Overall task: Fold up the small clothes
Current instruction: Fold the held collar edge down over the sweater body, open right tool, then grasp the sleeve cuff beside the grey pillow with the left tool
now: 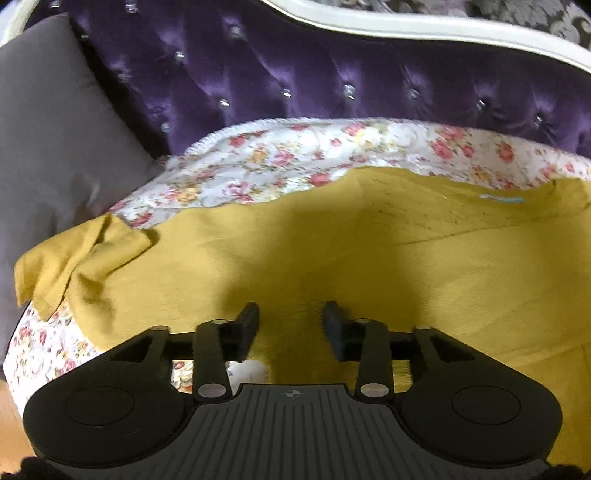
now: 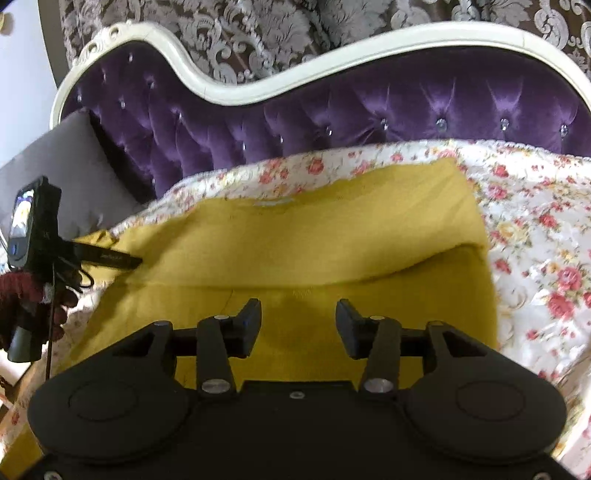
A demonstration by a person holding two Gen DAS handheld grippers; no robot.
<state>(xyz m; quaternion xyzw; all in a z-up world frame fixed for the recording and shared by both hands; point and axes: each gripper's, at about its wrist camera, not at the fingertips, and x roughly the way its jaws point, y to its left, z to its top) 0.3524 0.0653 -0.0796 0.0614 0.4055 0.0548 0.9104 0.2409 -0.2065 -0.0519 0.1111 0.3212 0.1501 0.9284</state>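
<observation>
While both tongs, left (image 1: 290,319) and right (image 2: 298,317), hover spread, the mustard garment (image 2: 295,236) stretches crosswise just ahead of them.

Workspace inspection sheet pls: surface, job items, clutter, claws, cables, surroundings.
Surface: floral quilt over a sofa seat.
Job's things: mustard garment spread flat; right side folded over; left sleeve crumpled at the quilt's edge.
Clutter: nothing seen.
Claws: left claw open above the garment, holding nothing; right claw open, holding nothing.
Cables: thin black cable hanging from the left gripper unit.
Surroundings: purple tufted backrest, grey cushion, damask curtain.
</observation>
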